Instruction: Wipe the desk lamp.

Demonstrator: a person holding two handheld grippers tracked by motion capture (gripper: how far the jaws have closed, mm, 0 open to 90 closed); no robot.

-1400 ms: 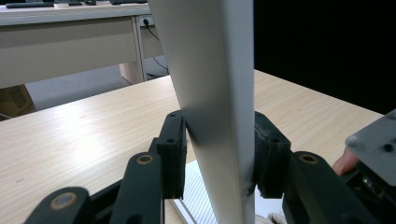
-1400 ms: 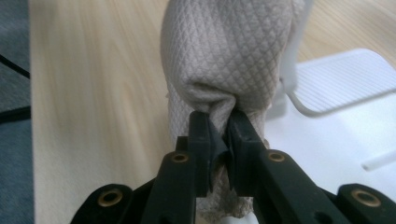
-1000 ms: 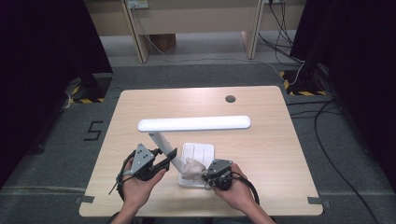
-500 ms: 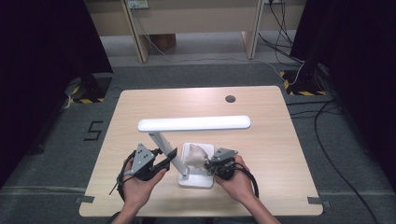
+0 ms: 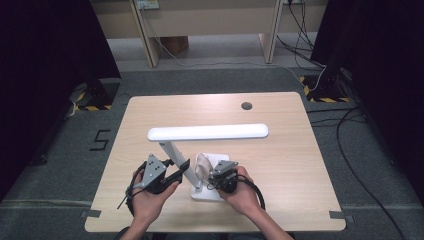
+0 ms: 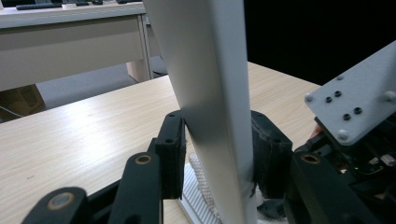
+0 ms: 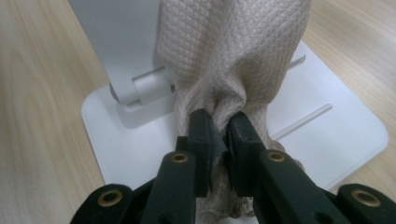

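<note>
Lamp: I see a white desk lamp [image 5: 207, 133] with a long flat bar head, a slanted flat arm and a square white base plate [image 5: 210, 194], standing near the front edge of the light wooden table [image 5: 280, 165], about midway along it.
Lamp head: the bar runs level, parallel to the front edge, above the middle of the table.
Left gripper: my left gripper [image 5: 181, 170] sits at the lamp's arm, near the front edge, left of the base. In the left gripper view its black jaws stand at middling width on either side of the white slanted arm [image 6: 210, 93], with the pads [image 6: 172, 154] pressed against it, so I read this as a hold on the arm.
Right gripper: my right gripper [image 7: 219, 135] is over the base plate [image 7: 327, 140], just right of the arm. Its jaws are narrow and pinch a bunched fold of a beige quilted-texture cloth [image 7: 233, 51].
Cloth: it hangs in a gathered bundle over the base plate [image 5: 202, 167], right beside the foot of the arm [image 7: 121, 56]; I cannot tell whether it touches the arm.
Table hole: a small dark round grommet [image 5: 246, 106] sits near the far edge.
</note>
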